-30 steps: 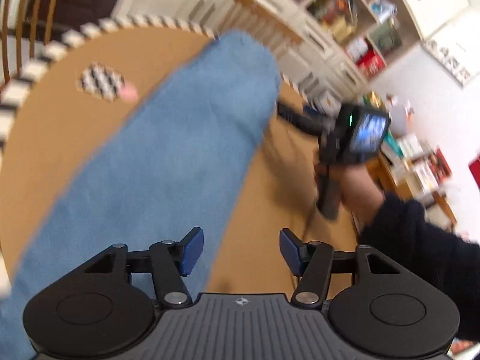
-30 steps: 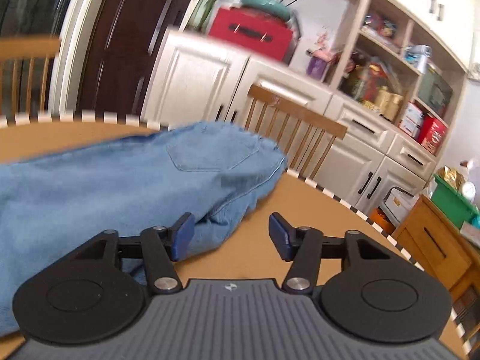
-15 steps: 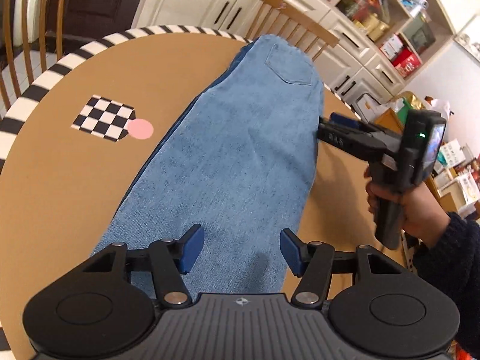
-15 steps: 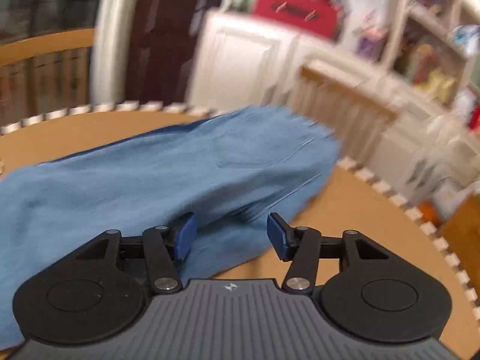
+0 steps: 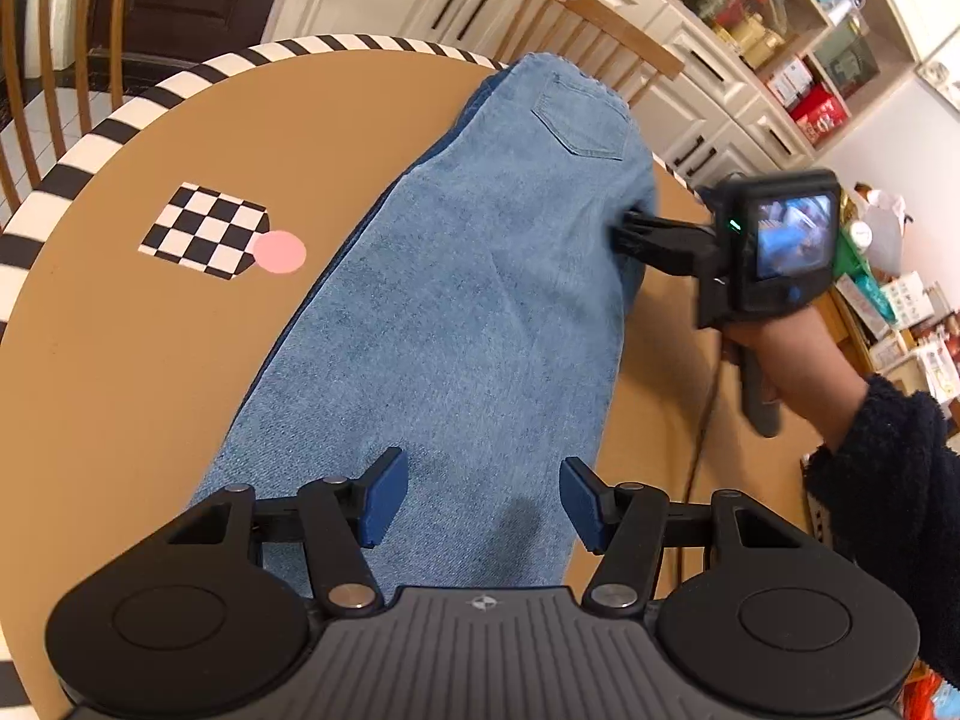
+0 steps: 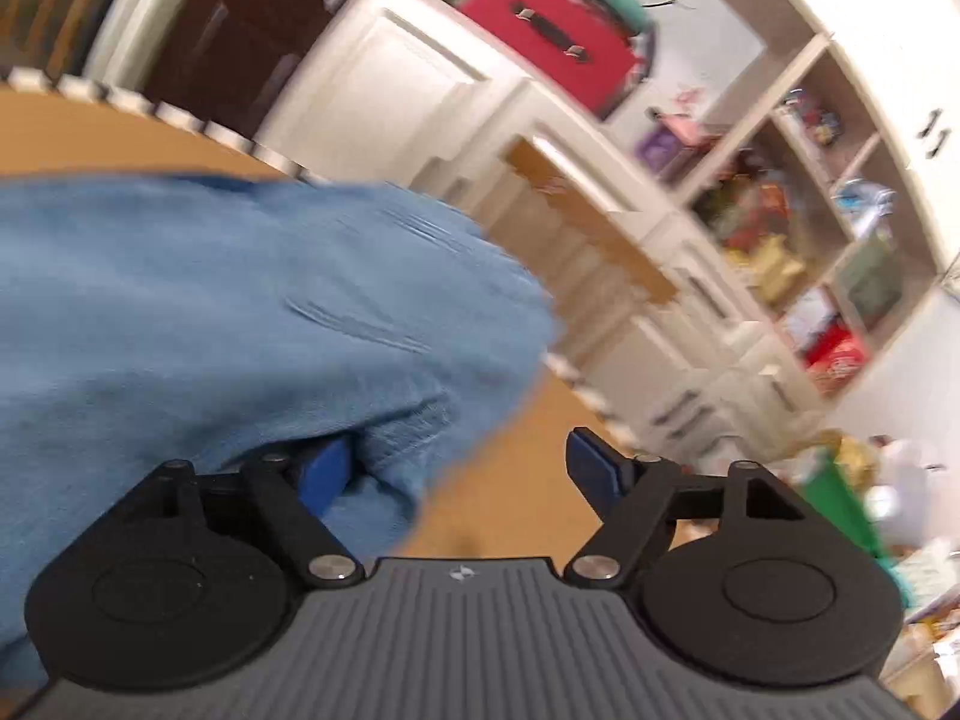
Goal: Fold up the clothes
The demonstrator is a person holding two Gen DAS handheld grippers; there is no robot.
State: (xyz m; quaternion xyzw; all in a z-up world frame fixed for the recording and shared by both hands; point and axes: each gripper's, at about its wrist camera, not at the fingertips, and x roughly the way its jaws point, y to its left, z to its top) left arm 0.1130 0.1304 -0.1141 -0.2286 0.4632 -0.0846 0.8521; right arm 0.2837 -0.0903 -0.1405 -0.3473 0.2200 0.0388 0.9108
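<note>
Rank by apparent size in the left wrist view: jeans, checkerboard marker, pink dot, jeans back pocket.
Largest to smallest, as they appear:
1. jeans, by far
2. checkerboard marker
3. back pocket, close to the marker; it lies farther from the camera, so the order of these two is unsure
4. pink dot

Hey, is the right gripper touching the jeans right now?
Touching. In the right wrist view, the right gripper has its jaws open and its left finger tucked under the jeans edge, denim draped over it.
</note>
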